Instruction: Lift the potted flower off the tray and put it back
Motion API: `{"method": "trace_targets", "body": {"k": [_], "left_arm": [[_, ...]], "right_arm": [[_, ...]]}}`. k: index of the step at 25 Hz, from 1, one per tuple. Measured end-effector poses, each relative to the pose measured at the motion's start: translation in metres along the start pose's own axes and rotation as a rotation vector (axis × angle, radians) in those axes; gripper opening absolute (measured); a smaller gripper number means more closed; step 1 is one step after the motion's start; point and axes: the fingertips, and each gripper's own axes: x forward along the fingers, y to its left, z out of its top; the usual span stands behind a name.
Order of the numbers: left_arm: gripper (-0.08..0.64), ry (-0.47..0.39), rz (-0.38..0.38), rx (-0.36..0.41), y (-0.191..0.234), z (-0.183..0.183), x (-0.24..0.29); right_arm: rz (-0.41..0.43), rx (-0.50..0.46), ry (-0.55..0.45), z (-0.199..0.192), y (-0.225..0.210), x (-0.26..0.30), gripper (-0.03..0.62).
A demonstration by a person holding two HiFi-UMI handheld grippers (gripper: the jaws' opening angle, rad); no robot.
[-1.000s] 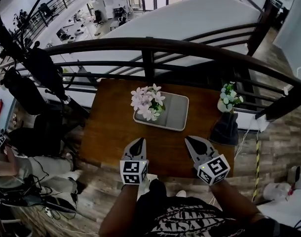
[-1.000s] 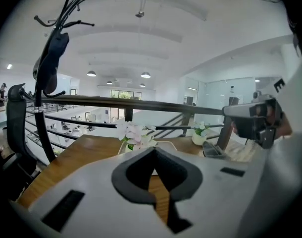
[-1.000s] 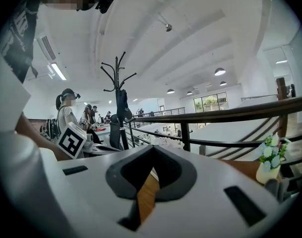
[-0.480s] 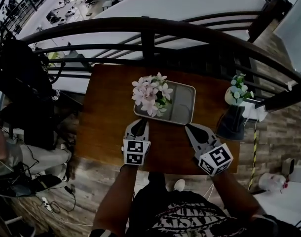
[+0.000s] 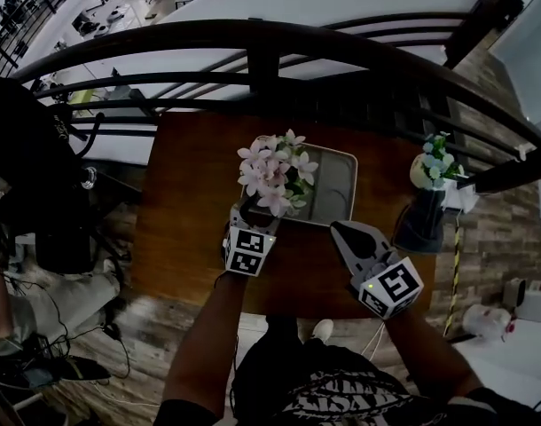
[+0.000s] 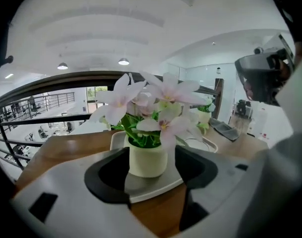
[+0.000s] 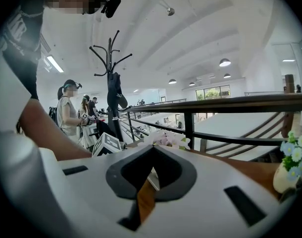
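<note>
Brought the left gripper [image 5: 250, 223] forward across the wooden table [image 5: 186, 207] to the potted flower [image 5: 275, 171] since a second ago, and has just been opening its jaws. Straddles the cream pot [image 6: 147, 157] part-open, with a gap between pad and pot on either side. Leaves the flower upright at the left end of the grey tray [image 5: 337, 189]. Holds the right gripper [image 5: 341, 231] closed and empty, tips together, just short of the tray's near edge.

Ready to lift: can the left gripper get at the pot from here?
Probably yes. The left gripper has just been opening its jaws; they flank the pot on the tray, with gaps on either side and nothing blocking.
</note>
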Motion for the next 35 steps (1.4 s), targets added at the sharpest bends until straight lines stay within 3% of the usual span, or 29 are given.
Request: {"method": "trace_targets", "body": {"k": [6,12,20,25,26,35], "left_arm": [[0.401,-0.026,-0.042,0.049,0.009,0.005,0.02],[0.5,0.025,-0.123,0.1,0.002,0.003,0.041],[0.502,0.032,-0.136,0.166,0.0,0.008,0.057],[0.495,0.089,-0.038,0.231,0.014,0.0,0.066],[0.462,0.087,-0.023,0.228,0.016,0.001,0.066],[0.446,0.072,-0.007,0.211,0.017,0.0,0.06]], "right_arm": [[-0.014,0.021,0.017,0.0,-0.003,-0.003,-0.011],[-0.018,0.042,0.029,-0.004,-0.008,-0.004,-0.011],[-0.046,0.049,0.044,-0.01,-0.008,-0.006,-0.011],[-0.071,0.072,0.047,-0.018,-0.015,-0.009,-0.011],[-0.073,0.078,0.049,-0.019,-0.016,-0.01,-0.009],[-0.071,0.088,0.054,-0.019,-0.015,-0.009,-0.011]]}}
